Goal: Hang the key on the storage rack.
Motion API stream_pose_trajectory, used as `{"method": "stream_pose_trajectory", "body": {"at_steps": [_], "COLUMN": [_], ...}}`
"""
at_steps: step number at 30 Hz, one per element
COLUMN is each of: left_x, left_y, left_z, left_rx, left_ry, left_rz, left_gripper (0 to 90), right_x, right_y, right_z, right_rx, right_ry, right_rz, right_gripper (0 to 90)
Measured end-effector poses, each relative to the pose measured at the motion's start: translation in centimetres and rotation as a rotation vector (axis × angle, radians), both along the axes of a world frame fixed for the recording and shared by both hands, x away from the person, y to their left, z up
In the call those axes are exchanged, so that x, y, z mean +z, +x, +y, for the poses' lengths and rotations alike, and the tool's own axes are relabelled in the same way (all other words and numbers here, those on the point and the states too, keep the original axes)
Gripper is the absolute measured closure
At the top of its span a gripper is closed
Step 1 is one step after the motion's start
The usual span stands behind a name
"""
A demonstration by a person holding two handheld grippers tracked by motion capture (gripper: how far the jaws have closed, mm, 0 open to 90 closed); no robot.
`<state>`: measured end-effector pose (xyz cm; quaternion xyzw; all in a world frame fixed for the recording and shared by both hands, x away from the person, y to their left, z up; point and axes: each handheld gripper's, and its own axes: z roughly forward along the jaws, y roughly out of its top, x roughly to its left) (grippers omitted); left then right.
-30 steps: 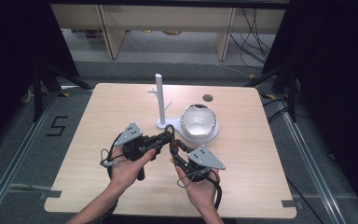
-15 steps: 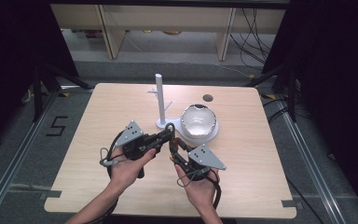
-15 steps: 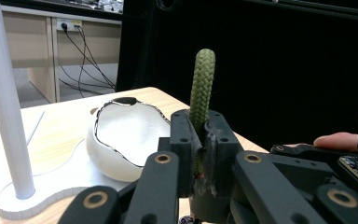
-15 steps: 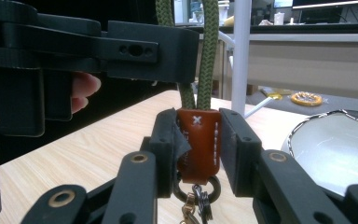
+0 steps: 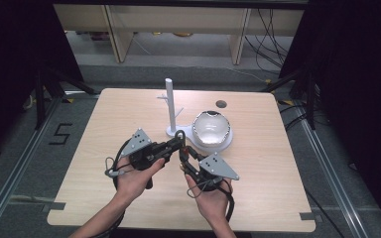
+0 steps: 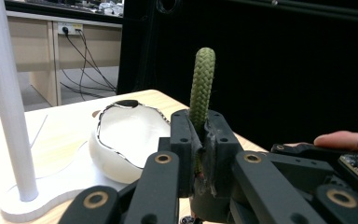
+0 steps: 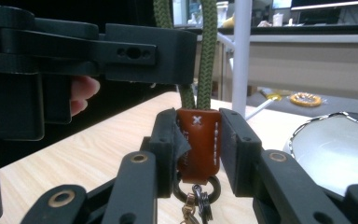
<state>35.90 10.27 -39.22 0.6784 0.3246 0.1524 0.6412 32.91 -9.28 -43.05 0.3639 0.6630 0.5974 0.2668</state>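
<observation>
Right gripper: the right gripper (image 5: 182,157) is held in the person's right hand (image 5: 209,198) at the near middle of the light wooden worktop (image 5: 278,163); its jaws are closed on the brown leather tab (image 7: 198,142) of a keyring strap, with a black metal ring (image 7: 196,191) hanging below the tab.
Left gripper: the left gripper (image 5: 178,140) is held in the person's left hand (image 5: 134,179), just left of the right gripper; its jaws are clamped on the olive-green braided cord loop (image 6: 201,86), whose rounded end stands up above the pads.
Strap: the cord is seen running from the leather tab up into the left gripper, so the strap is held between both grippers, above the worktop.
White stand: a white upright post on a flat base (image 5: 170,106) is seen just beyond the grippers.
Bowl: a white bowl with a dark rim (image 5: 210,128) sits right of the post.
Far edge: a small dark round disc (image 5: 221,104) lies near the far edge.
</observation>
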Motion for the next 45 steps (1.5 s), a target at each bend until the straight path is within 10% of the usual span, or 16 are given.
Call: {"method": "stream_pose_trajectory", "body": {"at_steps": [23, 45], "left_x": [0.2, 0.0], "left_y": [2.9, 5.6], "left_z": [3.5, 4.7], "left_rx": [0.075, 0.090], "left_ry": [0.085, 0.143], "left_rz": [-0.013, 0.009], "left_gripper": [83.2, 83.2], "right_x": [0.0, -2.2], "right_y": [0.0, -0.9], "right_z": [-4.4, -8.5], "right_rx": [-0.049, -0.131], "right_ry": [-0.139, -0.121], "right_rz": [0.052, 0.104], "right_gripper": [57.5, 57.2]}}
